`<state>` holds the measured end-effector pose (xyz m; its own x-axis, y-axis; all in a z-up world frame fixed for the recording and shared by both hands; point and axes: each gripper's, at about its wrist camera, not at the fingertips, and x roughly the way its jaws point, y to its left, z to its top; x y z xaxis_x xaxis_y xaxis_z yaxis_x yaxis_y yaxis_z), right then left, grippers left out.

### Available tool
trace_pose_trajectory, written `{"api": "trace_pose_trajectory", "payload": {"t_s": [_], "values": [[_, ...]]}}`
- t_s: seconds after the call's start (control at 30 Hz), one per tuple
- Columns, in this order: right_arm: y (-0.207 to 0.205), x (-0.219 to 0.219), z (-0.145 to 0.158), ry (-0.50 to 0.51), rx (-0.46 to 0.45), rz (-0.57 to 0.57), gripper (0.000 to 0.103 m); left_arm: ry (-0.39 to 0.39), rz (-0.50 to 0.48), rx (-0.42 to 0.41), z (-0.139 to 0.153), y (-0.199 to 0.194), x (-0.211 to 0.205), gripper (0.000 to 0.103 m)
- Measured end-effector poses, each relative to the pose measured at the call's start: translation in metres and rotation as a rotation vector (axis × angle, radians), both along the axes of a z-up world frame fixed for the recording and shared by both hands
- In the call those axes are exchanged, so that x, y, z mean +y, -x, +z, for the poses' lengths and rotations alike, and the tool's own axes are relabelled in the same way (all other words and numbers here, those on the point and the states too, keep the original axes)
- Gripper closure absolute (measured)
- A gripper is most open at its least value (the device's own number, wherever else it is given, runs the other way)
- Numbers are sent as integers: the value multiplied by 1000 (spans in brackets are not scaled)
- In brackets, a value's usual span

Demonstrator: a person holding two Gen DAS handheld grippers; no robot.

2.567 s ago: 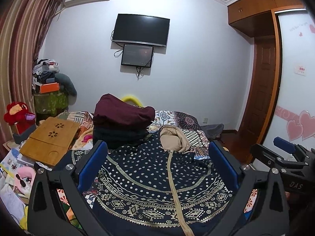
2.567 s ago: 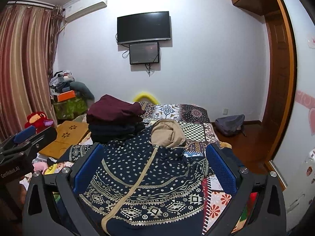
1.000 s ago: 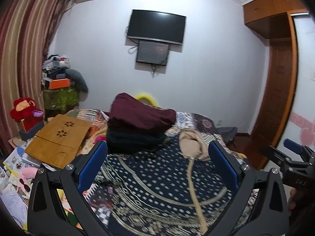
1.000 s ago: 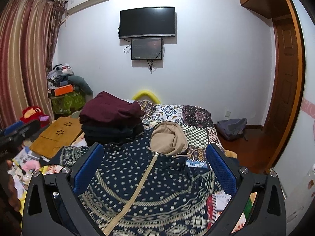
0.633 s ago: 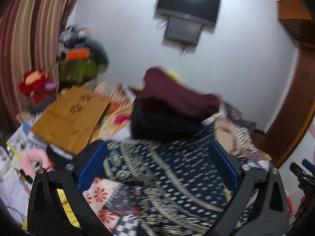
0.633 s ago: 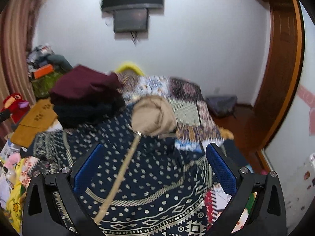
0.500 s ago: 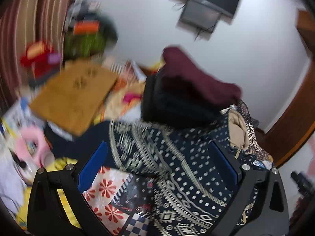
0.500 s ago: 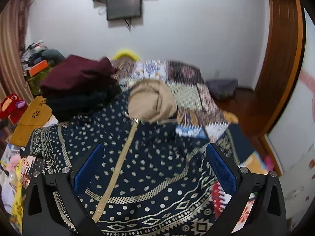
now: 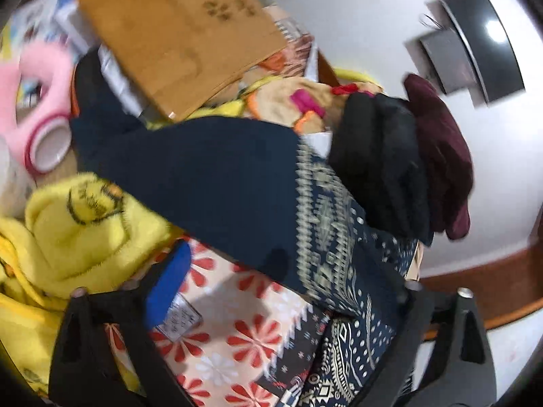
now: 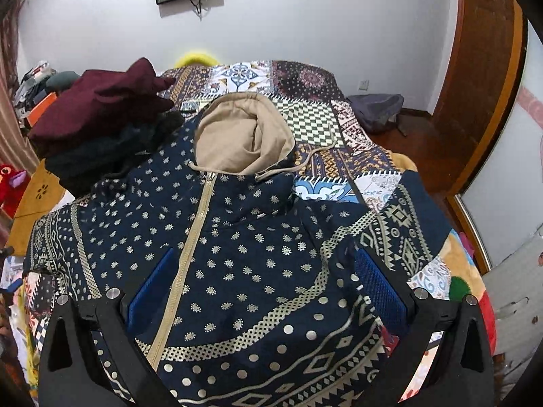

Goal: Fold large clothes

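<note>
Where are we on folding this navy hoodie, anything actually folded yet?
Done: a stack of folded clothes sits beside it. The navy hoodie lies spread flat on the bed, zipper up, tan hood open, no fold made. In hand: nothing. The right gripper hovers open over the chest; the left gripper is open at the left sleeve. Left: sleeves in, then the body folds.

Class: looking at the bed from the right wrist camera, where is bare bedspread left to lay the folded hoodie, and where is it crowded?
Free: the patchwork bedspread beyond the beige hood, toward the wall, and a strip right of the navy patterned hoodie. Crowded: the left side, where the stack of dark and maroon clothes touches the hoodie's shoulder.
</note>
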<state>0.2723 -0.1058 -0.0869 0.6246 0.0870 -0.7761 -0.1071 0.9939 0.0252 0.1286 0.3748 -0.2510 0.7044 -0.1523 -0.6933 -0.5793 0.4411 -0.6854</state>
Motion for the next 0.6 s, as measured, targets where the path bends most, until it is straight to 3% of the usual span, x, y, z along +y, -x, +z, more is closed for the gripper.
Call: {"api": "trace_pose_trajectory", "payload": {"t_s": [0.1,0.2,0.37,0.5,0.6], "values": [[-4,5,-4,12,8,6,0,54,27,-16,-14,0,9,16],[-6,8,-7,23,12,13,0,27,42,-7,-18,-8,15,17],[-5,11,-6,38,10,25,0,-51,68,70,-25,-29,27,37],[-3,11,-2,46,2,23,0,-205,79,128,-13,-41,21,52],[0,8,3,38,-6,26,0,-402,44,207,9,-51,6,83]]}}
